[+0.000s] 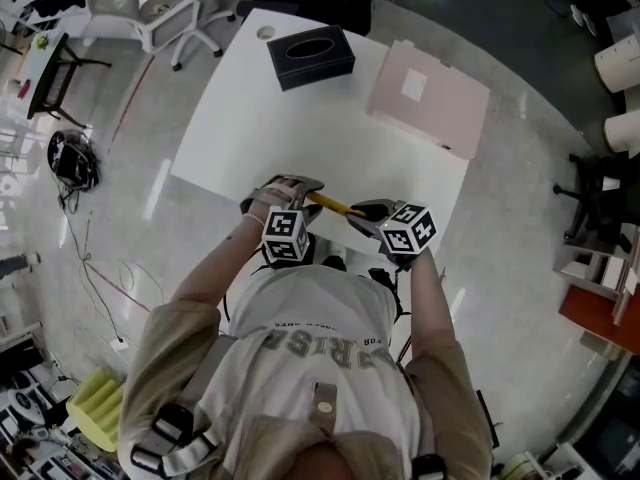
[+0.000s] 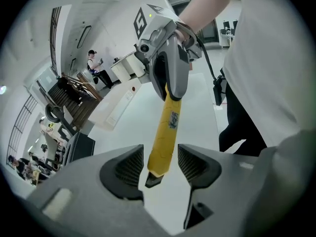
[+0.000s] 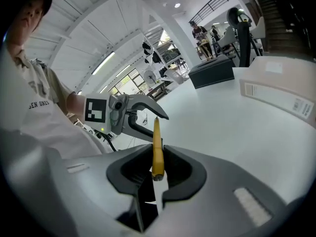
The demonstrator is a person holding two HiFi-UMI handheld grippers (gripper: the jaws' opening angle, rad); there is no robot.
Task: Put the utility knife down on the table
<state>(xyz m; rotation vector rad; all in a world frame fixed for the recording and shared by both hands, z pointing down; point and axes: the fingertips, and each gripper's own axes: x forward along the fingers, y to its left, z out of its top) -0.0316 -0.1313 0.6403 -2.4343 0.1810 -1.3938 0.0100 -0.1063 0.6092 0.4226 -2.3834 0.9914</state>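
A yellow utility knife [image 1: 330, 205] hangs level over the near edge of the white table [image 1: 250, 118], between my two grippers. My right gripper [image 1: 362, 213] is shut on one end of the utility knife [image 3: 157, 147], with the pads pressed to both of its sides. My left gripper [image 2: 160, 164] stands open around the other, dark-tipped end of the knife [image 2: 165, 137]. There is a gap on each side, and neither pad [image 2: 129, 167] touches it. Seen from the left gripper view, the right gripper [image 2: 168, 68] clamps the knife's far end.
A black tissue box [image 1: 310, 56] sits at the table's far side. A flat pink box [image 1: 428, 98] lies at the far right. White chairs [image 1: 150, 8] stand beyond the table's left corner. The person's body is close behind both grippers.
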